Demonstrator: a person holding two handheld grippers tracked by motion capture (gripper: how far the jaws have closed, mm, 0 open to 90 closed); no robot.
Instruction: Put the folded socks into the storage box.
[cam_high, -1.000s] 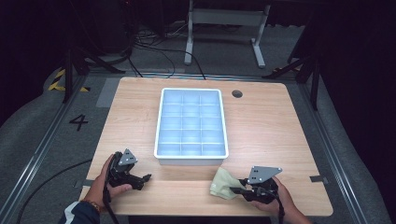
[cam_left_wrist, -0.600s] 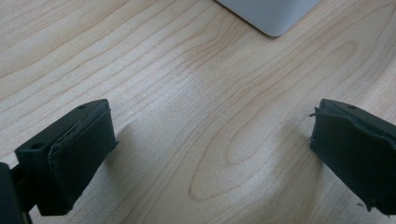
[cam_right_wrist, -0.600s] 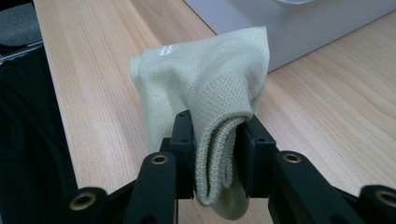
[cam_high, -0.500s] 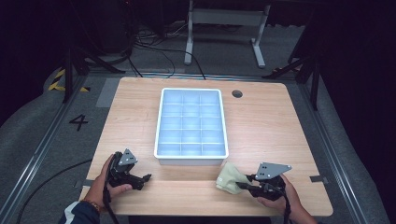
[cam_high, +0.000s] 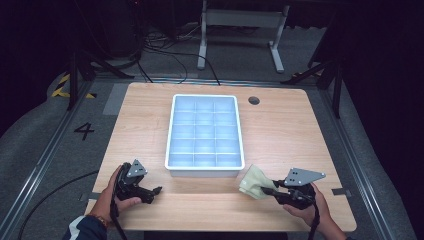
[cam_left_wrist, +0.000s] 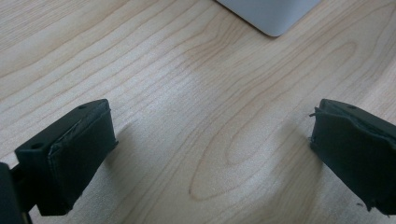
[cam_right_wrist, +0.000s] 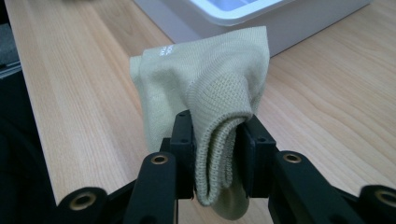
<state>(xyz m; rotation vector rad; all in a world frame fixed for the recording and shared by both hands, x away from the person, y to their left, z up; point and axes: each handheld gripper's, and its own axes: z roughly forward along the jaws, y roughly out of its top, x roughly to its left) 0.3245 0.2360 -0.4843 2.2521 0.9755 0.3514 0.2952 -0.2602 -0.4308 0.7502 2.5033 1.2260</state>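
A pale yellow-green knitted cloth (cam_high: 254, 182) (cam_right_wrist: 205, 98) is pinched, folded, in my right gripper (cam_high: 266, 190) (cam_right_wrist: 215, 154), which is shut on it just off the white tray's near right corner. The cloth hangs a little above the wooden table. My left gripper (cam_high: 154, 192) (cam_left_wrist: 205, 154) rests on the table near the front left, its jaws open wide with bare wood between them. A white tray (cam_high: 171, 150) with several compartments stands in the middle of the table; its corner (cam_left_wrist: 275, 18) shows in the left gripper view.
The wooden table (cam_high: 285, 130) has a round cable hole (cam_high: 254, 100) at the back right. Its front edge runs close under both hands. Dark floor, cables and a metal stand (cam_high: 240, 20) lie beyond the far edge.
My right gripper has moved right and slightly up with the cloth held in it. The left gripper has stayed where it was.
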